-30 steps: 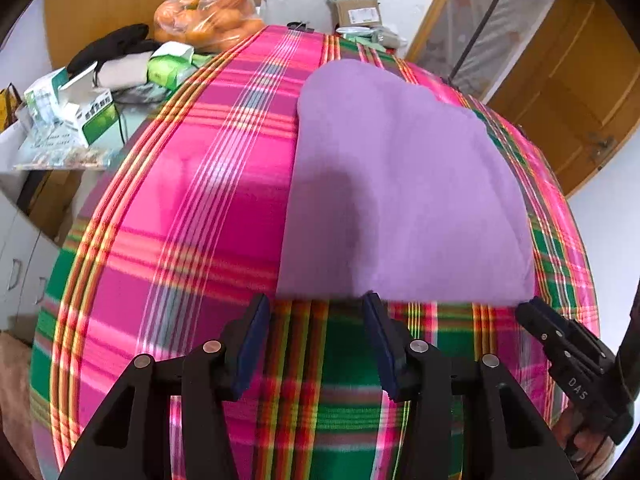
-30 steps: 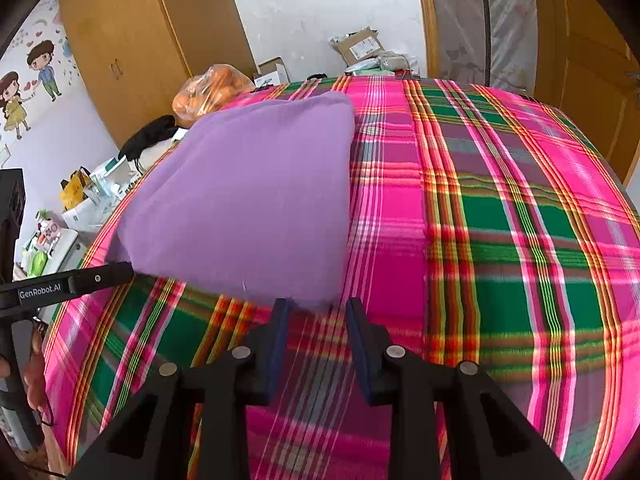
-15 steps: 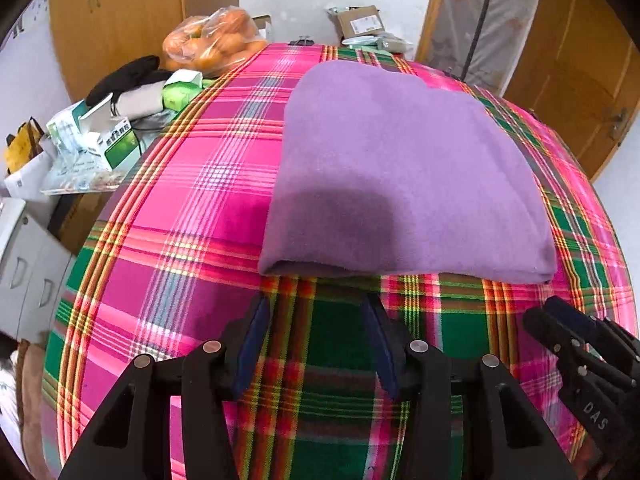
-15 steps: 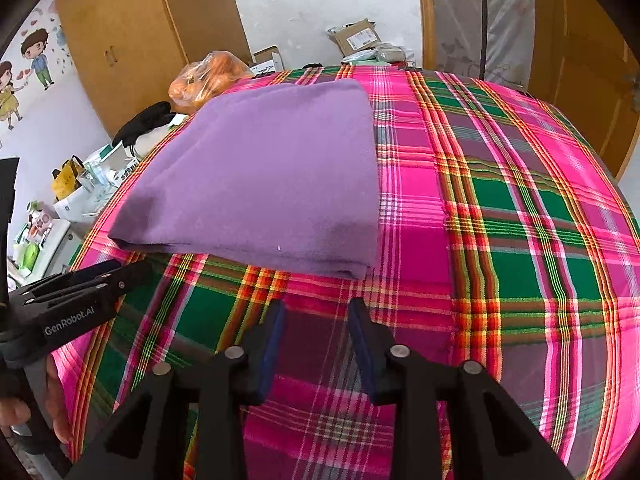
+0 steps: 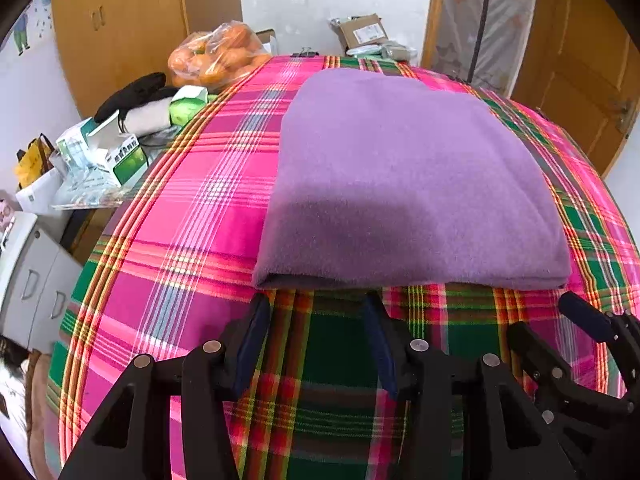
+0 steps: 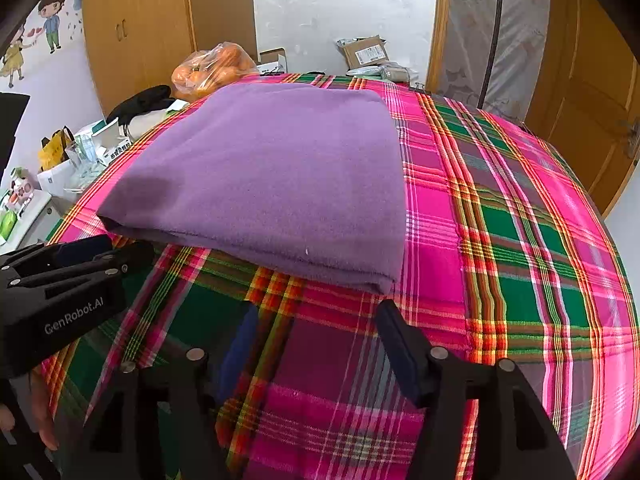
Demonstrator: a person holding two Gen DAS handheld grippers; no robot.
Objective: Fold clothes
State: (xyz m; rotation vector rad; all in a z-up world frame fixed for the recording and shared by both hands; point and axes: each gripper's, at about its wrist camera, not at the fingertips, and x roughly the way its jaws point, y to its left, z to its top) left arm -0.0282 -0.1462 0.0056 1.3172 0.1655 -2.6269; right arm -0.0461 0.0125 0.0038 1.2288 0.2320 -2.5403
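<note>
Two black plastic grippers hang low over the near edge of a surface draped in a bright pink, green and orange plaid cloth (image 5: 192, 208), and neither touches the garment. The left gripper (image 5: 316, 340) has its jaws spread apart with nothing between them but plaid; its navy rubber pads (image 5: 250, 344) are flat and narrow. The right gripper (image 6: 316, 350) is likewise parted and empty, its jaws just short of the garment's near right corner. Between them and slightly ahead lies the folded purple fleece garment (image 5: 400, 184), a thick, soft, matte rectangle with a fuzzy nap, its layers visible as a rounded fold along the near hem. It rests flat on the middle of the surface, long side running toward the far edge, with smooth top and no loose sleeves showing. From the right wrist view the same garment (image 6: 276, 168) covers the left half of the surface, and the plaid to its right lies bare. Off the left edge sit a clear plastic bag of oranges (image 5: 218, 56), a dark bundle of cloth (image 5: 132, 94) and white-and-green cardboard boxes (image 5: 116, 152). Beyond the far edge stand a brown cardboard parcel (image 5: 362, 32), white plaster wall and wooden wardrobe doors (image 5: 132, 28); a wooden door (image 5: 580, 80) closes the room on the right.
</note>
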